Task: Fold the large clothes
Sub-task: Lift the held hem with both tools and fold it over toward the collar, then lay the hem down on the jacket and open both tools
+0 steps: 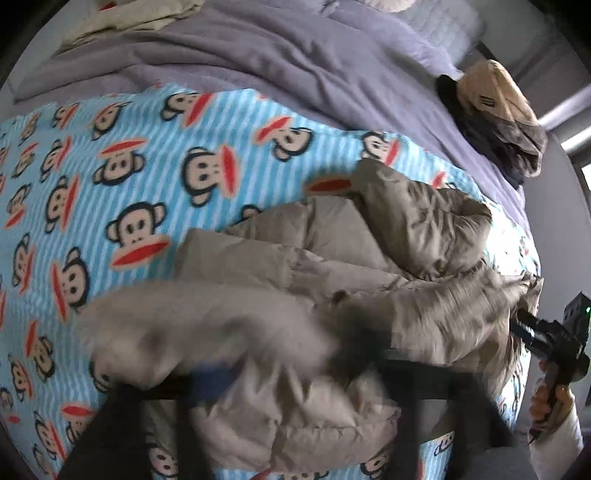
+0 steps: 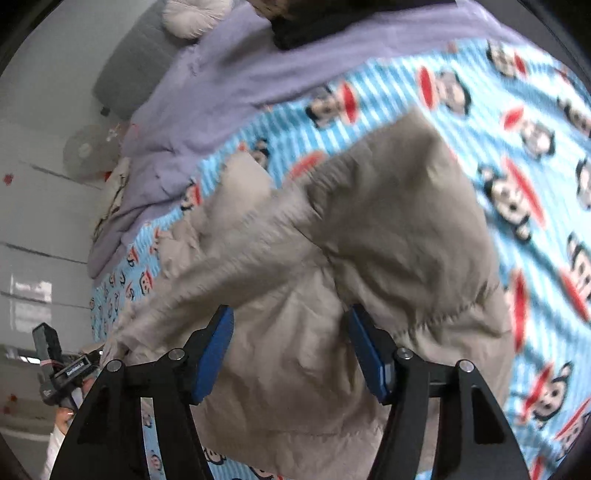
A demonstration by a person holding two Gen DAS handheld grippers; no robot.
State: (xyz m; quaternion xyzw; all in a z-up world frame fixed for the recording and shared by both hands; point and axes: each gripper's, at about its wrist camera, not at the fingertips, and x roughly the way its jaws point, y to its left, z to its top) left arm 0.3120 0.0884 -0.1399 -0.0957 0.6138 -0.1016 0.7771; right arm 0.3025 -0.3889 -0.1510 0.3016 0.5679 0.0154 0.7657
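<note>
A beige puffy down jacket (image 1: 369, 258) lies bunched on a blue monkey-print blanket (image 1: 110, 177); it also shows in the right wrist view (image 2: 388, 229). My left gripper (image 1: 288, 391) is low in the left wrist view, blurred and largely hidden under jacket fabric and its fur-trimmed edge (image 1: 207, 325). My right gripper (image 2: 291, 350) is open, its blue pads (image 2: 216, 350) wide apart just above the jacket, holding nothing. The right gripper also shows at the right edge of the left wrist view (image 1: 554, 339).
A purple quilt (image 1: 295, 62) covers the far part of the bed. A pile of dark and tan clothes (image 1: 495, 118) sits at the bed's right edge. Cream cloth (image 1: 140, 18) lies at the far left. A white fan (image 2: 88, 151) stands beside the bed.
</note>
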